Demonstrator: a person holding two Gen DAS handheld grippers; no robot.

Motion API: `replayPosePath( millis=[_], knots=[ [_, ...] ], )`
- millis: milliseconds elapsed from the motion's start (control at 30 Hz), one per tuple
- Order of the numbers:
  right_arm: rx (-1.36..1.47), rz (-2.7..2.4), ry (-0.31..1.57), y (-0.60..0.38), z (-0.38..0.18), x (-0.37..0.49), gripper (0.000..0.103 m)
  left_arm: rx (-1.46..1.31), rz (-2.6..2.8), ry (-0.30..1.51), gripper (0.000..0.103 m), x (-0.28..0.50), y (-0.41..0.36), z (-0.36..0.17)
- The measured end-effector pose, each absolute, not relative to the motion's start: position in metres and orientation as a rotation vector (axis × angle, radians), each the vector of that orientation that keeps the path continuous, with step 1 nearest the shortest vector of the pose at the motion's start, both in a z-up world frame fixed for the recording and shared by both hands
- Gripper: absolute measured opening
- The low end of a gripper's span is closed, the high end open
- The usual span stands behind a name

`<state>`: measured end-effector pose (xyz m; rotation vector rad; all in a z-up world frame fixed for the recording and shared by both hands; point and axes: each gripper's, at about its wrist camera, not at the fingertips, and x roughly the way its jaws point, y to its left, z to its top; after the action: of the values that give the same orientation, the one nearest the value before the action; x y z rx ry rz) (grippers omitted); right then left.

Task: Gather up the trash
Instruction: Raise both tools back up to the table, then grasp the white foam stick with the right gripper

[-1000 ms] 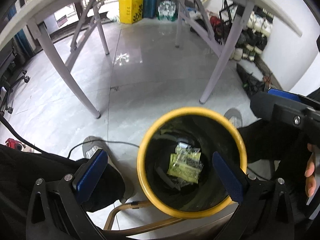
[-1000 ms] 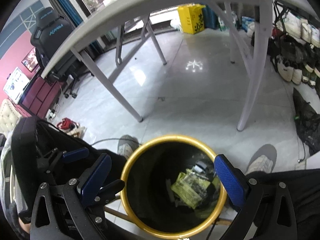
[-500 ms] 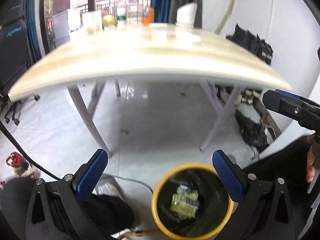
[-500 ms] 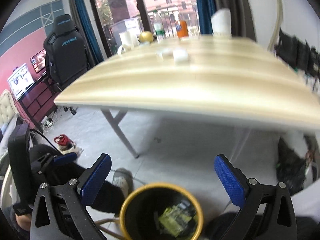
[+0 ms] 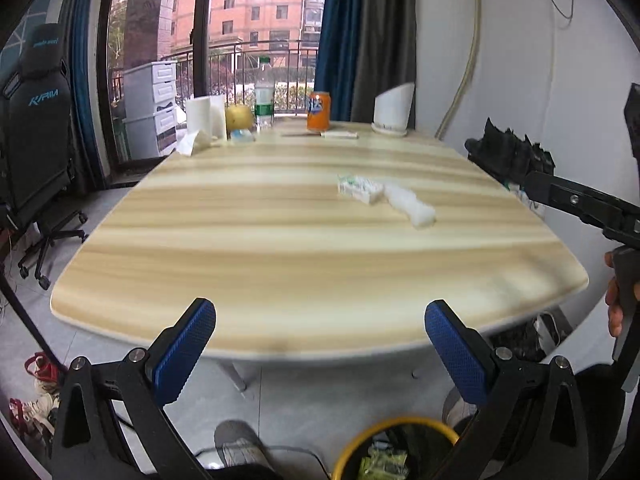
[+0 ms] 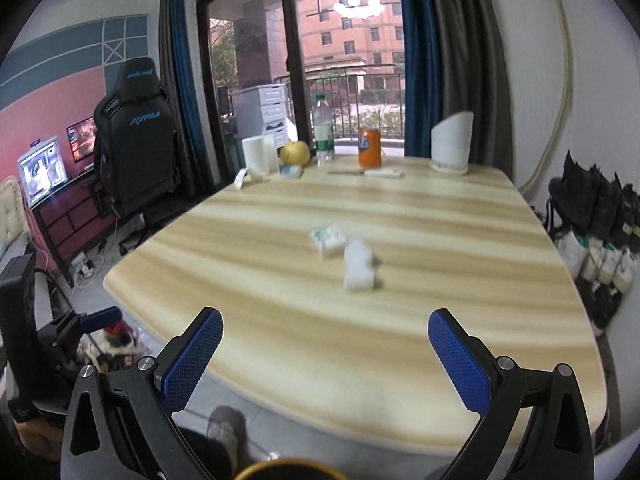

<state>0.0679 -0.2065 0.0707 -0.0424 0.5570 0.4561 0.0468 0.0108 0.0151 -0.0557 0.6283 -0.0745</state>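
While both grippers gape, chair reads "KARMA"—blurry—beside table.

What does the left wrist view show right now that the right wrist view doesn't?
Only the left wrist view shows inside the yellow-rimmed bin, with a green wrapper in it, and red shoes on the floor. Only the right wrist view shows two lit screens by the pink wall. Both show the table, the two white pieces mid-table, the orange can, and each view's own open gripper: left gripper, right gripper.
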Motion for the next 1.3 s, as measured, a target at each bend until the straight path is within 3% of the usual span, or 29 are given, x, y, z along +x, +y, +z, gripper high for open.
replayPosePath(
  millis=[833,1033,1133,1167,1300],
  knots=[
    [-0.167,0.423,0.796,-0.166,0.007,0.185,0.102,-0.062,-0.037,0.728,0.102,0.11,0.02,0.008],
    [-0.187,0.408,0.85,-0.158,-0.008,0.197,0.073,-0.045,-0.044,0.754,0.102,0.112,0.018,0.008],
    [-0.202,0.409,0.876,-0.154,-0.014,0.197,0.039,-0.035,-0.051,0.752,0.102,0.114,0.016,0.01],
    [-0.204,0.409,0.871,-0.155,-0.015,0.196,0.033,-0.032,-0.055,0.748,0.102,0.114,0.015,0.011],
    [-0.162,0.445,0.836,-0.165,-0.006,0.187,0.033,-0.01,-0.073,0.737,0.102,0.118,0.01,0.019]
  ],
)
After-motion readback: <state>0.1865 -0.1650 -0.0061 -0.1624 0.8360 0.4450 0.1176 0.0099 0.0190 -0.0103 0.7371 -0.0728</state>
